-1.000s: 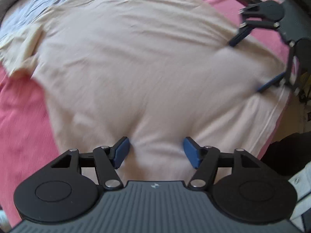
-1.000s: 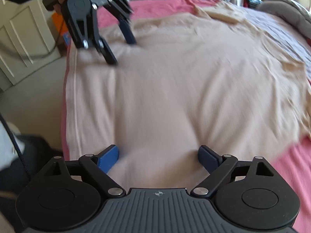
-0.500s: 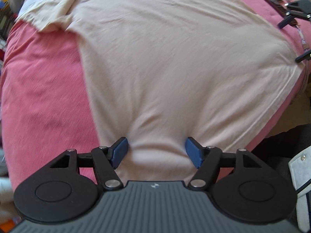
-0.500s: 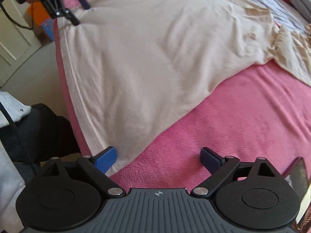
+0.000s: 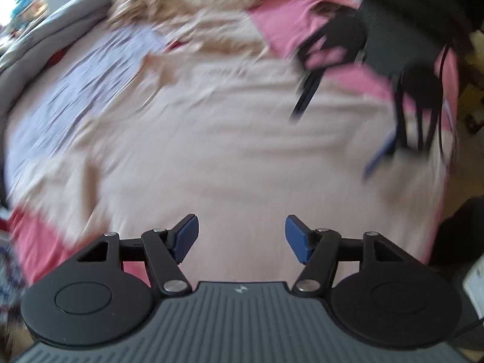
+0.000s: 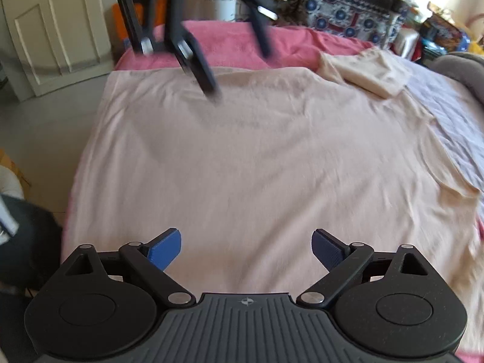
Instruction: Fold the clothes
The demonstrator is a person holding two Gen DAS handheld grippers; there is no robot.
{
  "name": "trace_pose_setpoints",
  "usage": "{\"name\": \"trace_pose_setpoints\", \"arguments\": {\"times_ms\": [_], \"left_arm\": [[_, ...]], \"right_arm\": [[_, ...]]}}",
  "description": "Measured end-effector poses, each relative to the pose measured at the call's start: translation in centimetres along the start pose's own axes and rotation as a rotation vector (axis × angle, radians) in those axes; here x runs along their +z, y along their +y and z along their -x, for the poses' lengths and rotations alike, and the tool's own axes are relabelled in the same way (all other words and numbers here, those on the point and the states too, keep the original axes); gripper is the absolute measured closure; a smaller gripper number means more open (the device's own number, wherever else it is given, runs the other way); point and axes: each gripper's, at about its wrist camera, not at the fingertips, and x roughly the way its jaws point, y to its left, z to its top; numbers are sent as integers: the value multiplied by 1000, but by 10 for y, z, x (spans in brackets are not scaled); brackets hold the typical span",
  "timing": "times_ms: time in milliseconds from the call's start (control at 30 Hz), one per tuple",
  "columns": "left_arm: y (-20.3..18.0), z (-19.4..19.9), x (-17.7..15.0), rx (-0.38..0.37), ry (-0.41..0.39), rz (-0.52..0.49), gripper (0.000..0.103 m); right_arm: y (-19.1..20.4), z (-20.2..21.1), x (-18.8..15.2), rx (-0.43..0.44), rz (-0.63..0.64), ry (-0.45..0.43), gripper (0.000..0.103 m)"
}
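Observation:
A pale beige T-shirt [image 6: 248,151] lies spread flat on a pink bedcover [image 6: 290,45]; it also shows in the blurred left wrist view [image 5: 230,139]. My left gripper [image 5: 241,239] is open and empty, hovering over the shirt's lower part. My right gripper [image 6: 246,249] is open and empty over the shirt near its hem. The left gripper also shows in the right wrist view [image 6: 239,71], above the far side of the shirt. The right gripper shows blurred in the left wrist view [image 5: 335,139]. One sleeve [image 6: 372,69] lies folded at the far right.
A white-lilac sheet [image 6: 453,121] and a grey pillow [image 6: 459,66] lie past the shirt. The bed's edge runs along the left, with grey floor [image 6: 45,127] and a white door [image 6: 51,24] beyond. Patterned boxes [image 6: 341,15] stand behind the bed.
Both grippers have swung from the shirt's outer edges back over its middle. They stay open and empty. The shirt still lies flat.

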Motion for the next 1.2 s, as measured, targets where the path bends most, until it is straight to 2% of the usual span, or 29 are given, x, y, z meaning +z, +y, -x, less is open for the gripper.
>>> {"name": "trace_pose_setpoints", "arguments": {"times_ms": [100, 167, 200, 233, 267, 367, 467, 533, 667, 767, 800, 867, 933, 967, 1000, 1033, 1200], "left_arm": [[11, -46, 7, -26, 69, 82, 36], [13, -70, -19, 21, 178, 120, 31], [17, -70, -34, 29, 158, 145, 23], [22, -63, -48, 31, 129, 179, 20], [27, -62, -61, 32, 145, 216, 15], [37, -49, -97, 16, 156, 303, 14], [27, -40, -111, 46, 177, 237, 14], [28, -39, -112, 57, 201, 261, 14], [44, -29, -122, 42, 227, 383, 14], [49, -10, -123, 70, 221, 414, 15], [54, -6, -122, 92, 213, 428, 16], [75, 8, -116, 141, 148, 490, 16], [102, 21, -109, 194, 73, 551, 16], [118, 25, -104, 227, 43, 578, 16], [135, 28, -99, 265, 16, 602, 16], [152, 29, -94, 302, -12, 625, 16], [238, 9, -71, 491, -213, 831, 17]], "right_arm": [[-12, -25, -8, 58, -38, 114, 0], [-17, -15, -31, 69, -45, 84, 0], [-18, -10, -43, 60, -55, 104, 0], [-20, -2, -57, 51, -87, 113, 0], [-22, 5, -71, 43, -127, 120, 0], [-23, 23, -105, 5, -194, 170, 0], [-36, 36, -122, -9, -356, 240, 1], [-42, 45, -119, -52, -379, 245, 6], [-55, 54, -87, -145, -302, 112, 6], [-71, 30, -45, -193, -268, 28, 6], [-75, 20, -35, -199, -262, 0, 6], [-81, 1, -21, -198, -260, -35, 6], [-87, -29, -13, -172, -277, 13, 9], [-89, -45, -15, -152, -293, 63, 6], [-92, -48, -23, -144, -331, 47, 1], [-96, -48, -27, -138, -377, 18, 0], [-94, -45, -34, -149, -396, -6, 0]]}}
